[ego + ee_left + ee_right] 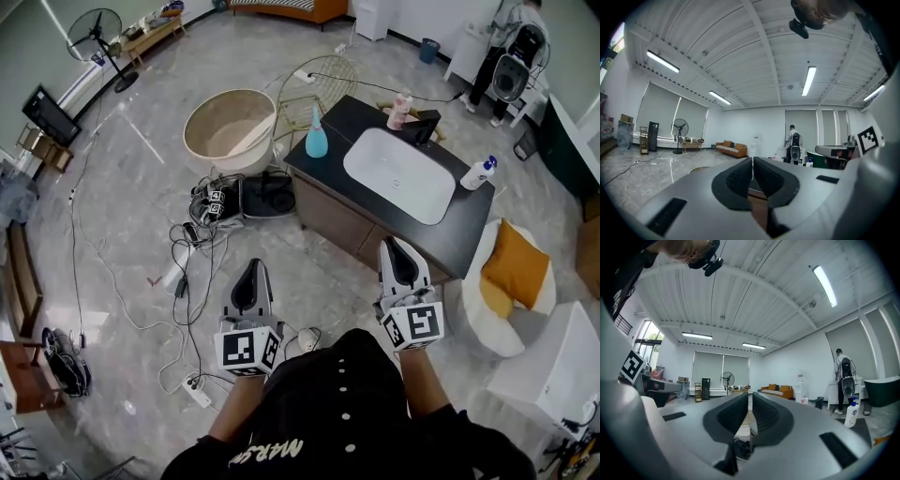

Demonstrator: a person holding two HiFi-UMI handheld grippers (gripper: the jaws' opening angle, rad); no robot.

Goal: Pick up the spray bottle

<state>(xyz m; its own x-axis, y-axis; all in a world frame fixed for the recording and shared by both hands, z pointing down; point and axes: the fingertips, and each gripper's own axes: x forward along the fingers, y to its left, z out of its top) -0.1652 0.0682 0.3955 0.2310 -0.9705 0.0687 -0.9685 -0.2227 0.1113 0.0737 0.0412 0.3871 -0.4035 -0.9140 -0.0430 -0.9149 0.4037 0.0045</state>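
Two claws: the left claw (252, 270) and the right claw (394, 246) are held level, side by side, close to the person.
Left claw state: jaws pressed together, nothing between them.
Right claw state: jaws closed tip to tip, also empty.
Spray bottle: white with a blue head (478, 172), upright at the far right edge of the surface, just right of the sink, well apart from both claws.
Surface: a black top (464, 234) set diagonally; its near edge lies just past the right claw's tip.
Sink: a white basin (398, 178) filling the middle and leaving narrow black margins.
Blue bottle: (316, 136) upright at the surface's left corner, near the edge.
Pink bottle: (399, 111) at the far edge.
Left floor: tangled cables (192, 239) and a round tub (202, 127).
Open room: bare floor between the left claw and the cabinet front.
Right side: a white chair (506, 328) with an orange cushion (514, 264) sits tight against the surface's right end.
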